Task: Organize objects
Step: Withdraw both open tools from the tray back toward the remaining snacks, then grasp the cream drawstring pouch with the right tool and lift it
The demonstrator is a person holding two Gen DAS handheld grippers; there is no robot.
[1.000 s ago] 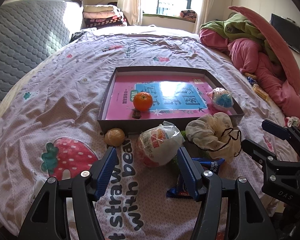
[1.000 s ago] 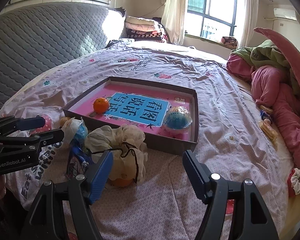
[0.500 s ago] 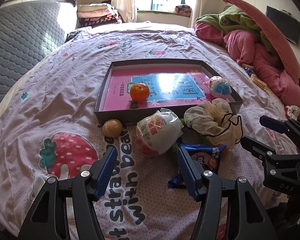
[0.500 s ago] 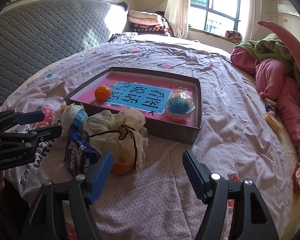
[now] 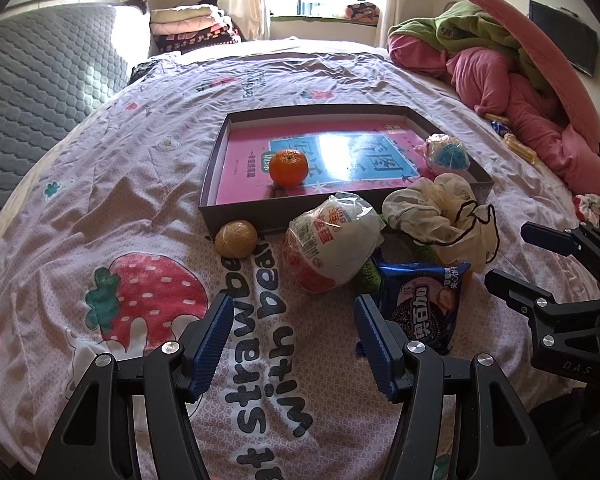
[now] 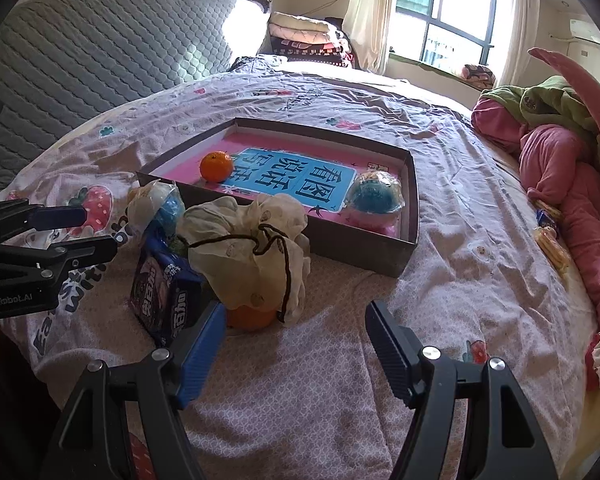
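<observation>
Both grippers, left gripper and right gripper, hover with fingers spread, holding nothing. Orange lies inside the shallow box; wrapped snack, cookie packet and drawstring bag lie near its front wall.

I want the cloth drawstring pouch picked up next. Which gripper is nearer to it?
Right. The right gripper hovers open just in front of the cloth drawstring pouch; the left gripper sits off to its side, beyond the blue snack packet.
</observation>
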